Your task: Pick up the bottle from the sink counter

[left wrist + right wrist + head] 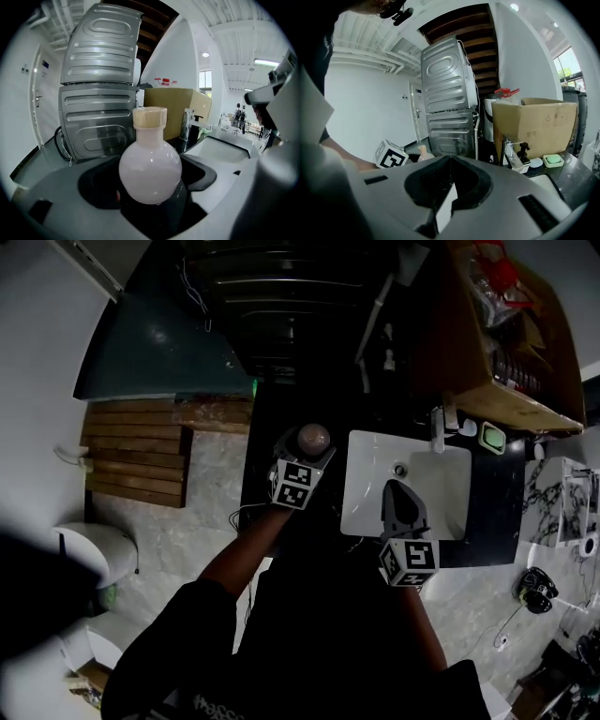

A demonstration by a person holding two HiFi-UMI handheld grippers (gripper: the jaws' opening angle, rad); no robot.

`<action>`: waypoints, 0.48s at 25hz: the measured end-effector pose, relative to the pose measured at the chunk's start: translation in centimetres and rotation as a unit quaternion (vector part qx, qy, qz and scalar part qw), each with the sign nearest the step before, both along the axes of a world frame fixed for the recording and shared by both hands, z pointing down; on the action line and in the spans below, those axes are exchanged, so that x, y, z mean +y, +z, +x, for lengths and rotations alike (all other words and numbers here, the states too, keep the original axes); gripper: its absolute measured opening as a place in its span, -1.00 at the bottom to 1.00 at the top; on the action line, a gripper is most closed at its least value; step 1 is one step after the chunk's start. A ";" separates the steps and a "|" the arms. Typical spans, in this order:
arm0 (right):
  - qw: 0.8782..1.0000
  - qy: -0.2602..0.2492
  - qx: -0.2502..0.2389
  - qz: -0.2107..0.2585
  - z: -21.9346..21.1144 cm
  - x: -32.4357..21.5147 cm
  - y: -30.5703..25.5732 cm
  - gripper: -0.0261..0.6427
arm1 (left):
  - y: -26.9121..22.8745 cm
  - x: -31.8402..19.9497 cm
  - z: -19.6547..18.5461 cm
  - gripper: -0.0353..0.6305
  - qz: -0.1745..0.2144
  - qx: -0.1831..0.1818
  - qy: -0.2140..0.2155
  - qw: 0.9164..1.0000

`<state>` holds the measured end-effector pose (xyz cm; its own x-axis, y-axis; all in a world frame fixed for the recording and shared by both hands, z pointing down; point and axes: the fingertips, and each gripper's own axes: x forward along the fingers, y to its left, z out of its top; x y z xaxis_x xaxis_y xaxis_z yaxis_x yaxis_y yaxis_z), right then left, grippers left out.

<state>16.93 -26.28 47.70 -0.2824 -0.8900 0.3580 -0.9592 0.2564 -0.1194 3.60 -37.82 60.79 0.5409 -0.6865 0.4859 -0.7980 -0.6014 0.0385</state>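
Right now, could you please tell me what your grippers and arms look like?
The left gripper and right gripper both have pale grey moulded bodies with black jaws shaped round a rounded recess. Each carries a white cube printed with black square markers. The person wears a dark top whose sleeve leaves the left forearm bare.

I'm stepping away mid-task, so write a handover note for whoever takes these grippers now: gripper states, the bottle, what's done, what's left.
Left gripper: shut on the round pink bottle, jaws cupping its belly.
Right gripper: shut, empty, over the white sink.
Done: bottle gripped, upright, left of the sink.
Left: can't tell whether it has cleared the black counter; probably lift it clear, keeping it upright.
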 end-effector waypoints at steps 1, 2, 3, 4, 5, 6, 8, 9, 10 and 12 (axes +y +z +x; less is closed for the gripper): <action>1.000 -0.007 -0.001 0.001 0.6 0.2 0.0 -0.81 | -0.9 0.4 0.3 0.24 0.006 0.003 -0.007 1.000; 1.000 -0.012 -0.002 0.001 1.3 0.5 0.0 -0.81 | -1.9 0.9 0.5 0.24 0.011 0.004 -0.014 1.000; 1.000 -0.016 -0.002 0.002 2.0 0.8 0.1 -0.81 | -2.8 1.4 0.8 0.24 0.015 0.003 -0.020 1.000; 1.000 -0.021 -0.002 0.004 2.7 1.0 0.1 -0.81 | -3.7 1.9 1.1 0.24 0.019 0.001 -0.025 0.999; 1.000 -0.026 -0.003 0.007 3.3 1.1 0.1 -0.81 | -4.5 2.4 1.5 0.24 0.024 0.000 -0.031 0.999; 0.999 -0.032 -0.004 0.011 3.9 1.1 0.0 -0.81 | -5.2 2.9 1.9 0.24 0.028 0.001 -0.036 0.999; 0.999 -0.041 -0.008 0.017 5.3 1.2 -0.2 -0.81 | -6.4 4.1 2.9 0.24 0.034 0.003 -0.045 0.998; 0.999 -0.044 -0.010 0.020 5.9 1.2 -0.4 -0.81 | -7.0 4.7 3.5 0.24 0.037 0.003 -0.047 0.998; 0.999 -0.048 -0.011 0.022 6.6 1.2 -0.5 -0.81 | -7.6 5.4 4.1 0.24 0.040 0.002 -0.050 0.998; 0.998 -0.053 -0.012 0.028 8.0 1.1 -0.7 -0.81 | -8.6 6.6 5.2 0.24 0.045 0.003 -0.056 0.997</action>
